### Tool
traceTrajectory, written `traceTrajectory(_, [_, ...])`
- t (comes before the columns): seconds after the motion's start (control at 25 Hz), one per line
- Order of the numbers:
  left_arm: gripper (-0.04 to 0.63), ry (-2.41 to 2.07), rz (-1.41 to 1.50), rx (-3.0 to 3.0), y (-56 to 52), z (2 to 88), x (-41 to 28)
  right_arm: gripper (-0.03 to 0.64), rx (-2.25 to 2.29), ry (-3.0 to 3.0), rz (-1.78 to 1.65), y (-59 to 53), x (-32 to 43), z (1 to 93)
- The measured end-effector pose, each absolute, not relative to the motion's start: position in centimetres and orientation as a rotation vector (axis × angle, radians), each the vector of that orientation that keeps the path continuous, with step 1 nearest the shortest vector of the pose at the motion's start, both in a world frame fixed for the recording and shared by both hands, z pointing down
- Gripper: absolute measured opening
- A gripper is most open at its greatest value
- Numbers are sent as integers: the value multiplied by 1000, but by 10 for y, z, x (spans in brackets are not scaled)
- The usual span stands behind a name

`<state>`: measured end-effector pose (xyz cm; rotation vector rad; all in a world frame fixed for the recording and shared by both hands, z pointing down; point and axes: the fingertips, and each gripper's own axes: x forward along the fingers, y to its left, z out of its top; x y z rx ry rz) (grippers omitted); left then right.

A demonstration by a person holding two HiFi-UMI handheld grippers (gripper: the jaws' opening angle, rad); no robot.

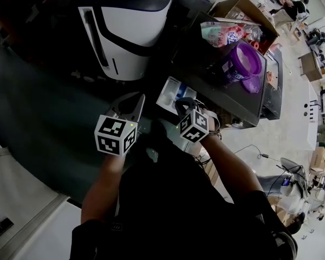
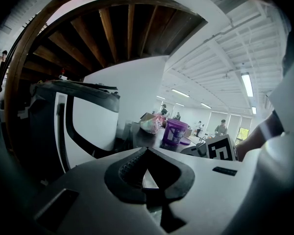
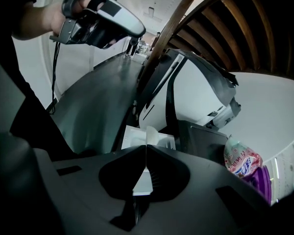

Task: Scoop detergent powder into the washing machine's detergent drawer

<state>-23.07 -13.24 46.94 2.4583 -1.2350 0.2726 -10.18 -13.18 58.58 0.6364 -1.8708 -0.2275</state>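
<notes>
The white detergent drawer (image 1: 172, 93) stands pulled out beside the white washing machine (image 1: 131, 31); it also shows in the right gripper view (image 3: 148, 136), just past my jaws. My right gripper (image 1: 185, 103) hovers over the drawer's near end, shut (image 3: 146, 147), and I see nothing held in it. My left gripper (image 1: 140, 99) sits left of the drawer, shut (image 2: 146, 150) and empty. A purple tub (image 1: 244, 63) with its lid (image 1: 253, 84) beside it and a pink detergent bag (image 1: 222, 34) rest on the dark cabinet (image 1: 227, 99) to the right. I see no scoop.
An open cardboard box (image 1: 244, 10) sits behind the bag. A dark curved surface (image 1: 38, 118) fills the left. The person's arms and dark clothing (image 1: 168, 199) cover the lower middle. Cables (image 1: 254, 150) lie on the floor to the right.
</notes>
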Motion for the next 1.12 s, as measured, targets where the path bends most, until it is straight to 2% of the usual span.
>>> traceTrajectory(1.12, [8,-1219,352,2462,-152,467,-168,21,659,-2070,-50,-145,-79,568])
